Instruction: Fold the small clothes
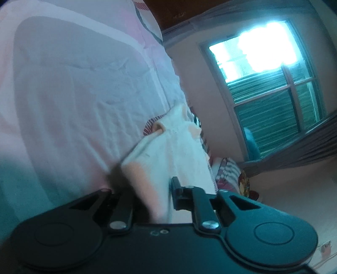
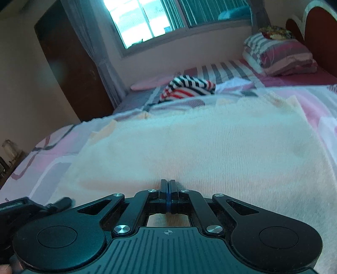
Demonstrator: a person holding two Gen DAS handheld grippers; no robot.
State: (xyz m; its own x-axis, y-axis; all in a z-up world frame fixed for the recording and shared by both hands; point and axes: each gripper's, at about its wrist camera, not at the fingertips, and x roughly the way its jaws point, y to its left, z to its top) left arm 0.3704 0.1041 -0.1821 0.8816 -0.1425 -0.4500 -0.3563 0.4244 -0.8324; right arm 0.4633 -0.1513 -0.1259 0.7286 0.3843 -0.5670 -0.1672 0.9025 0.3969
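The white knit garment [image 2: 200, 147] lies spread flat on the pink-and-white bedspread [image 2: 48, 151], and both grippers are down at its near edge. The right gripper [image 2: 168, 187] has its jaws pressed fully together, tips on the cloth; whether any fabric is pinched between them I cannot tell. Over in the left wrist view, the left gripper [image 1: 145, 189] is clamped on the garment's corner, a peach-trimmed fold [image 1: 139, 175] bunched up between its fingers and blocking most of what lies past it. Beyond the garment sits a crumpled striped top [image 2: 187, 86], red, white and dark, on the striped sheet. Farther off from the garment, stacked pillows [image 2: 280, 54] rest against the headboard. Behind the garment a bright window [image 2: 164, 19] glares, with a dark wooden wardrobe [image 2: 69, 63] beside it and a grey curtain between.
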